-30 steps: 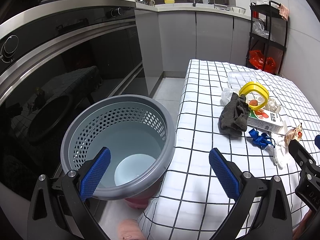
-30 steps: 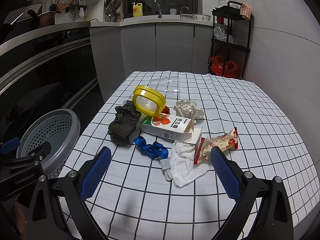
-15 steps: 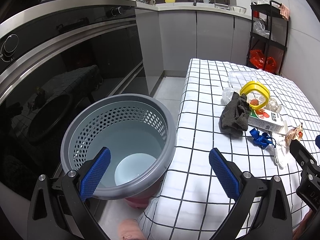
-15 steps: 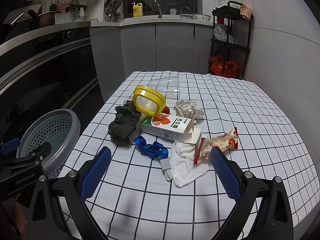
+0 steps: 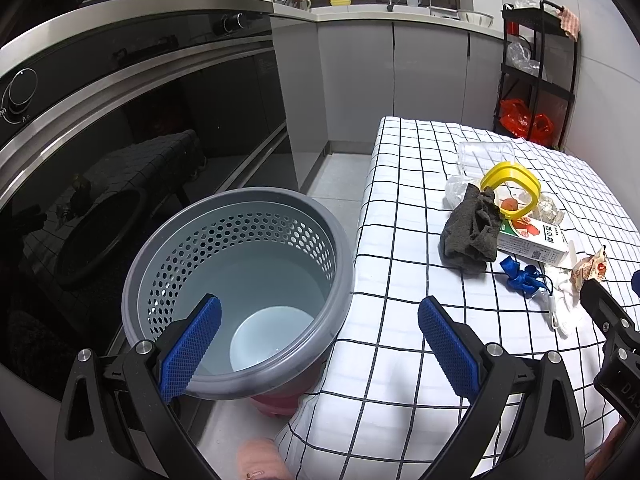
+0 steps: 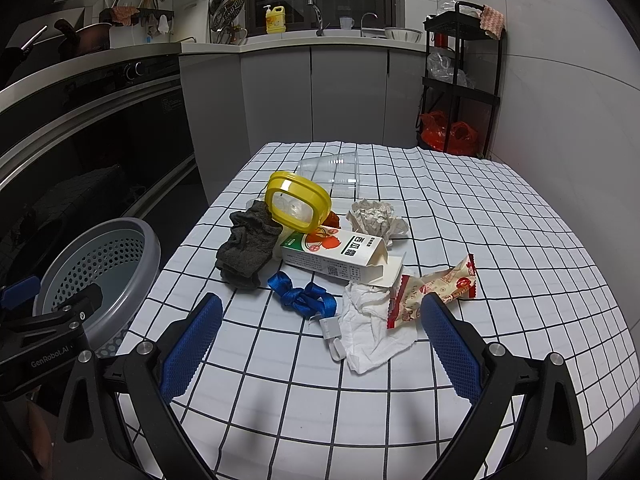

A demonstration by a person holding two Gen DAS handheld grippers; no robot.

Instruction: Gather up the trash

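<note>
A pile of trash lies on the checked tablecloth [image 6: 460, 216]: a dark grey rag [image 6: 248, 246], a yellow-rimmed lid [image 6: 296, 206], a white carton [image 6: 340, 254], a blue ribbon [image 6: 304, 298], white tissue [image 6: 372, 332], a red-and-cream snack wrapper [image 6: 434, 286], crumpled paper [image 6: 374, 218] and a clear plastic cup [image 6: 334, 170]. A grey perforated bin [image 5: 240, 280] stands beside the table's left edge. My left gripper [image 5: 318, 342] hangs open over the bin's rim and the table edge. My right gripper [image 6: 318, 340] is open, just short of the tissue and ribbon.
Dark oven fronts and a steel counter [image 5: 120, 80] run along the left. Grey cabinets [image 6: 312, 92] close the back. A black shelf rack [image 6: 460, 80] with orange bags stands at the far right by the white wall. A pink object [image 5: 276, 404] sits under the bin.
</note>
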